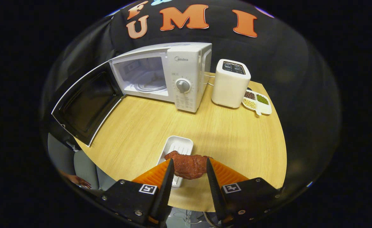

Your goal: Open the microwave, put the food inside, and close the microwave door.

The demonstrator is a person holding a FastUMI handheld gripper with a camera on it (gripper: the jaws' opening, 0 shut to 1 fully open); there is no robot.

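Meat gripped in tongs, microwave door open, food not yet inside.

Tongs (188,169) closed on the piece of meat (188,165), both fingers pressing its sides; it hangs above the white tray (179,146) on the worktop (223,133). Microwave (170,76) stands well beyond, its door (86,106) swung wide, cavity and turntable exposed. Judged: the high carry lets the meat clear the tray rim before going in.
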